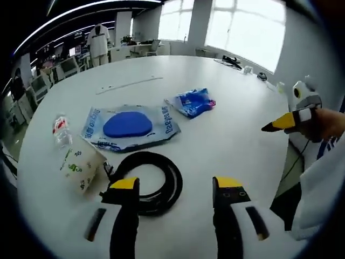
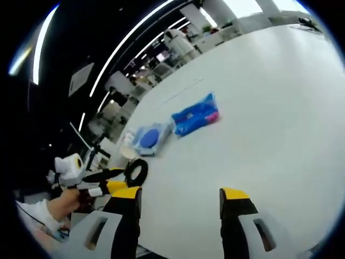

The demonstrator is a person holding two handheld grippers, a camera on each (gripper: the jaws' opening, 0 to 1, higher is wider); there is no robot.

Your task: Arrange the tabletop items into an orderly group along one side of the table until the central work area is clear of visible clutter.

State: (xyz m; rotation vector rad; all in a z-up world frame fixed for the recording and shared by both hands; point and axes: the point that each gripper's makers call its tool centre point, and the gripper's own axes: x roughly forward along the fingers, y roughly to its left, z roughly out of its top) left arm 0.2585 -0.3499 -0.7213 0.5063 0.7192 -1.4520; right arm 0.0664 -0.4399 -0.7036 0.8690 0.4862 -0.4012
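Observation:
On the white table [image 1: 237, 124] lie a coiled black cable [image 1: 148, 181], a clear bag with a blue oval pad [image 1: 128, 125], a blue snack packet [image 1: 192, 102], a plastic bottle [image 1: 62, 129] and a white printed pouch [image 1: 81, 164]. My left gripper [image 1: 178, 186] hangs open just above the cable's near edge, nothing between its jaws. My right gripper [image 2: 180, 197] is open over bare table; it appears in the left gripper view at the right edge [image 1: 285, 121], held by a hand. The right gripper view shows the packet [image 2: 195, 115], the pad bag [image 2: 150, 138], the cable [image 2: 136, 171] and the left gripper [image 2: 94, 181].
A thin long strip [image 1: 129, 84] lies farther back on the table. Small dark items [image 1: 232, 61] sit near the far right edge by the windows. Desks, chairs and a standing person [image 1: 98, 40] are beyond the table's far left.

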